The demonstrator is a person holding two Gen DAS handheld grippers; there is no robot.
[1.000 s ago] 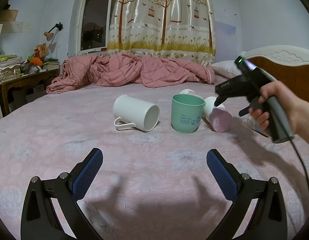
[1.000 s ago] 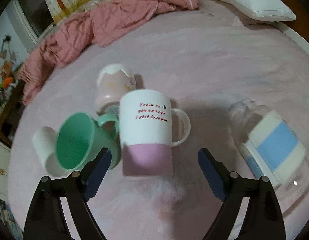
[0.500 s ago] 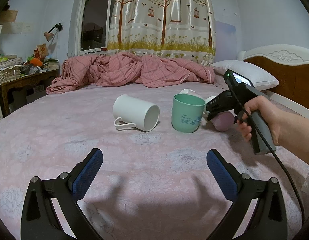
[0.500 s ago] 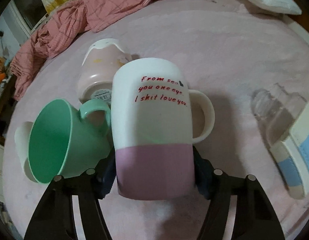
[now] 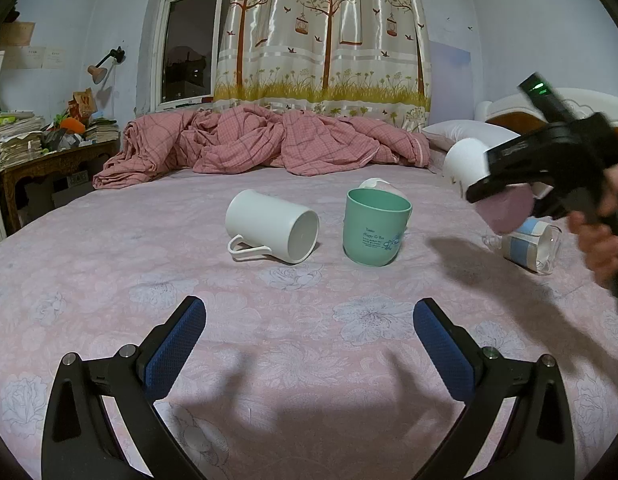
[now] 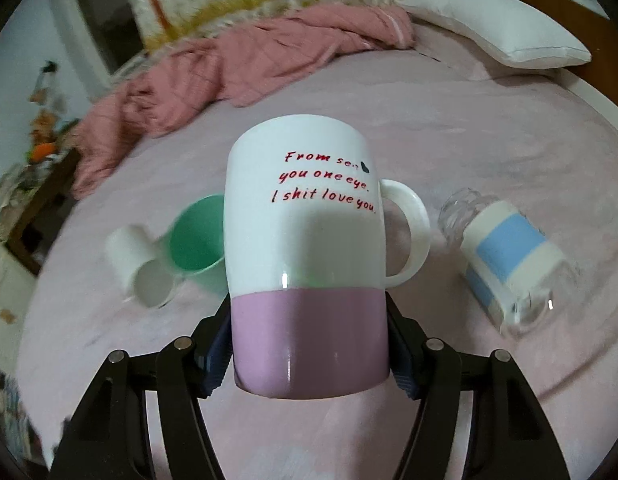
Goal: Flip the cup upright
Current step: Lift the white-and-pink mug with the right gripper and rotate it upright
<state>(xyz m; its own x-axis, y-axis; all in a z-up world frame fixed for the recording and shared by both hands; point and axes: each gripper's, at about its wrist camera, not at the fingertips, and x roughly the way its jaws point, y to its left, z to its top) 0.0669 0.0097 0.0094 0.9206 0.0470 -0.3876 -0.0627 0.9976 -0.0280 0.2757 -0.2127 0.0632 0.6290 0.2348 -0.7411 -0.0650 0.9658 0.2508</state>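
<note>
My right gripper [image 6: 311,354] is shut on the white and pink mug with red lettering [image 6: 309,240], gripping its pink end, and holds it above the bed, lying along the fingers with its handle to the right. In the left wrist view the same mug [image 5: 475,178] hangs in the air at the right in the right gripper [image 5: 505,188]. My left gripper [image 5: 309,336] is open and empty, low over the bedsheet in front of the cups.
A white mug [image 5: 271,232] lies on its side. A green cup [image 5: 375,226] stands upright, a pale pink cup [image 5: 379,185] behind it. A glass with blue and white bands [image 6: 505,258] lies on its side at the right. Rumpled pink blanket [image 5: 269,144] and pillow [image 5: 465,132] lie at the back.
My right gripper closed on the white and pink mug and lifted it off the bed, up and to the right. My left gripper has not moved.
</note>
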